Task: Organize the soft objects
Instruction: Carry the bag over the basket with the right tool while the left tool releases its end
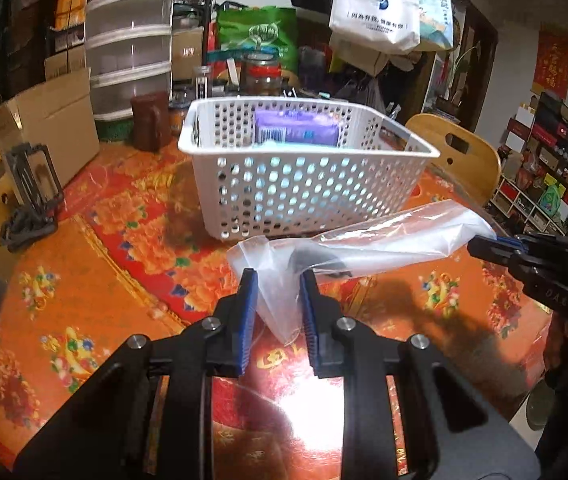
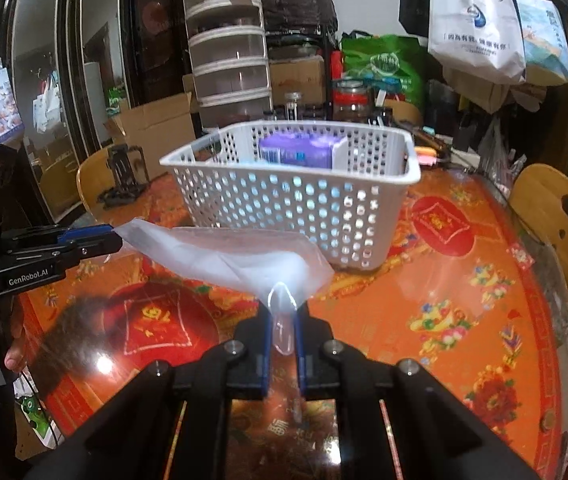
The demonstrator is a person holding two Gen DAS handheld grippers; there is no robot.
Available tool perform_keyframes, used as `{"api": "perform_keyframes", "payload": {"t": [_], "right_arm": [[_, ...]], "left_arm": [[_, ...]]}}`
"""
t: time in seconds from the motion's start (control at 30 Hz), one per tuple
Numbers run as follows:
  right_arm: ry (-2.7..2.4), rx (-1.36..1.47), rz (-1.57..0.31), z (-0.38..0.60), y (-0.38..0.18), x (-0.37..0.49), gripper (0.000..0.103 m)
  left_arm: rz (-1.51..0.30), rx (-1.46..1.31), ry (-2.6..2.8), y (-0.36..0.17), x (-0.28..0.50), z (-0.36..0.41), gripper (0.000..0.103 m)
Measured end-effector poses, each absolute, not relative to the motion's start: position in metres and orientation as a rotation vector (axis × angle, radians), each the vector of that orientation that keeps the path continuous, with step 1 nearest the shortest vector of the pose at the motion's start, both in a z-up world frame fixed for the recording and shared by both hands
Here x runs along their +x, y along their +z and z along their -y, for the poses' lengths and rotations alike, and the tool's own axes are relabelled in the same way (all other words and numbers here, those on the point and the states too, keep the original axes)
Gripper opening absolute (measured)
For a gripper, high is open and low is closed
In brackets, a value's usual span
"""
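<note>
Clear, faintly white plastic bag (image 1: 363,240) seen at centre. White basket (image 1: 307,184), round-hole pattern, at 12 o'clock; purple pack (image 1: 295,128) inside. Tablecloth (image 1: 104,280) coloured orange-red with gold floral motifs. Black grippers, blue pads (image 1: 248,304) noted at 6 o'clock. Yellow-tan chair (image 1: 455,156) at 2 o'clock.

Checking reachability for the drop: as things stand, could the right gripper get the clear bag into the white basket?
Probably yes. The right gripper pinches the clear bag just before the white basket, whose top is open, but the left gripper grips the other end.
</note>
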State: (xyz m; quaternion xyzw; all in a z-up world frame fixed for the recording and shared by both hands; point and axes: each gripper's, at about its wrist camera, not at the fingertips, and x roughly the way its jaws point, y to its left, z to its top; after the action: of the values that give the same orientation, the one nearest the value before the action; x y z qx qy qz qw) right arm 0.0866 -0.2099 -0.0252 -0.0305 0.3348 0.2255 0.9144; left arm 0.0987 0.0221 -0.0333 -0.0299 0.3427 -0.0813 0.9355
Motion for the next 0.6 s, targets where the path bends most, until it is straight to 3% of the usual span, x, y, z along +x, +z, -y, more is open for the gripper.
{"api": "perform_keyframes", "payload": {"t": [0.3, 0.6], "right_arm": [[0.453, -0.058, -0.63, 0.214, 0.012, 0.098, 0.008], [0.438, -0.008, -0.601, 0.221, 0.041, 0.144, 0.008]], "left_arm": [[-0.643, -0.027, -0.167, 0.009, 0.099, -0.017, 0.02], [-0.603, 0.012, -0.169, 0.059, 0.15, -0.011, 0.02]]}}
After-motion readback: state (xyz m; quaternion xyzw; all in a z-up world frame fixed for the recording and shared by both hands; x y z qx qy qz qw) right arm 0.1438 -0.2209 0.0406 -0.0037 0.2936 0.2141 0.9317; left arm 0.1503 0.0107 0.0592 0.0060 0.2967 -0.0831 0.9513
